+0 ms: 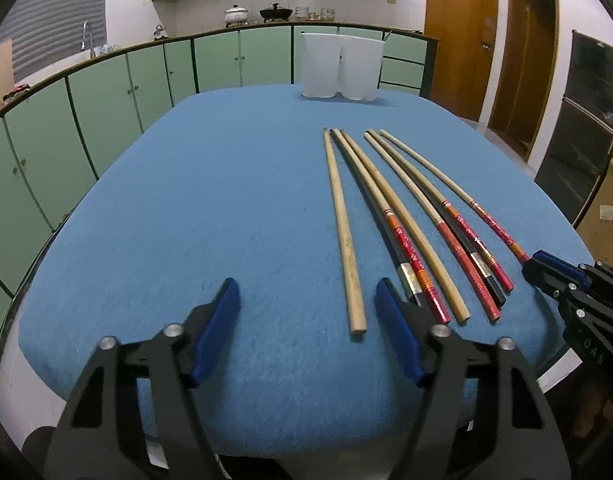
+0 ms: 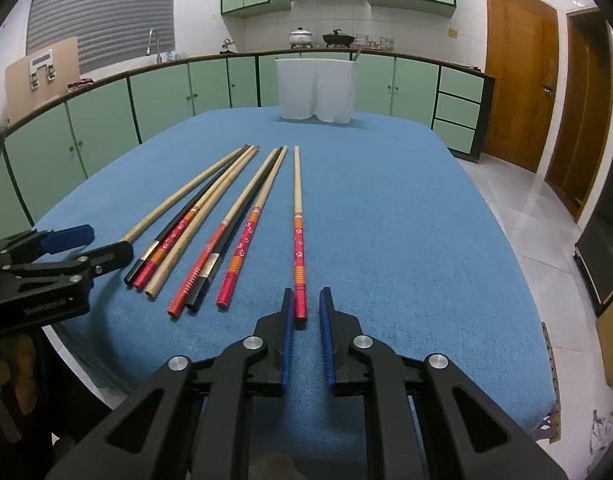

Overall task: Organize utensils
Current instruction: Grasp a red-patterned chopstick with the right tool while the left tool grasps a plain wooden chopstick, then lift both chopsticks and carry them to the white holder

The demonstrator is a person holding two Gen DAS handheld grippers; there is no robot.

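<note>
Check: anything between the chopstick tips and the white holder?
Nothing. In the right wrist view only bare blue cloth lies between the chopstick tips and the white holder; the left wrist view agrees.

Each gripper (image 1: pixel 308 330) (image 2: pixel 306 338) is black angular plastic — blue finger pads, silver round pivot screws.

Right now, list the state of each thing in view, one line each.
Left claw: open, holding nothing.
Right claw: open, straddling the end of the rightmost chopstick.
Other chopsticks: lying flat on the blue cloth.
White holder: upright at the table's far end.
</note>
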